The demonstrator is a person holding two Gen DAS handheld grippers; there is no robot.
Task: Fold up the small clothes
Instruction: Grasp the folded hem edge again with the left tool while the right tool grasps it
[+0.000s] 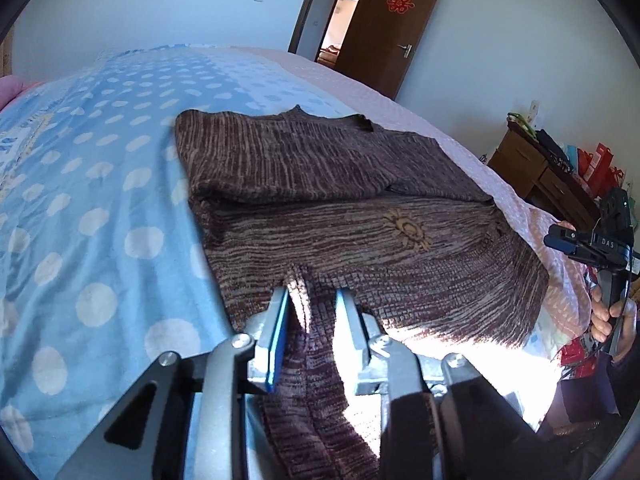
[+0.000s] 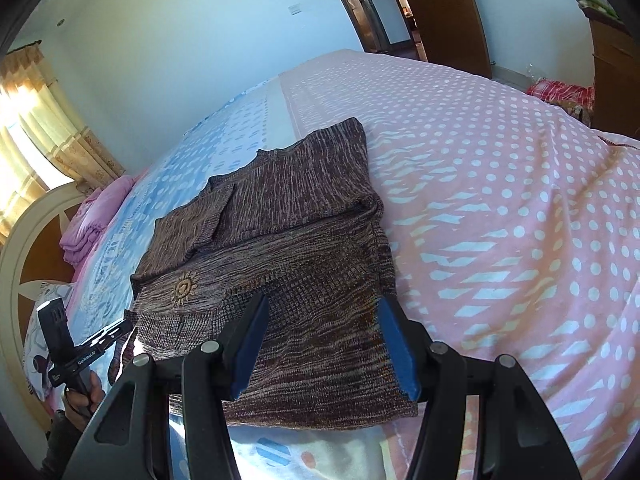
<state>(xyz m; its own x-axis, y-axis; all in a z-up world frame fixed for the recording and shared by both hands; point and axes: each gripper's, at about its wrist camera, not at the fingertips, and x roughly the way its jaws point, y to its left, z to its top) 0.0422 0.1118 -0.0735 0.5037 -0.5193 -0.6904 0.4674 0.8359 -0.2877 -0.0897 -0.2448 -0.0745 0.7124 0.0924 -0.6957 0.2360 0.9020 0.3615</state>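
Note:
A brown knitted sweater [image 1: 360, 200] with a yellow sun emblem [image 1: 408, 234] lies partly folded on the bed, its sleeves turned in over the chest. My left gripper [image 1: 312, 300] sits at the sweater's near edge, and a raised fold of the knit fills the narrow gap between its blue pads. In the right wrist view the sweater [image 2: 288, 240] lies below my right gripper [image 2: 324, 320], which hangs open over its near part with nothing pinched. A hand holds each gripper: the right gripper [image 1: 560, 240] shows at one edge, the left gripper [image 2: 116, 330] at the other.
The bed cover is blue with white dots [image 1: 100, 200] on one half and pink with white dots [image 2: 500, 200] on the other. Pink folded bedding [image 2: 88, 224] lies by the headboard [image 2: 24, 260]. A wooden dresser [image 1: 540, 176] with bags stands beside the bed, near a brown door [image 1: 392, 28].

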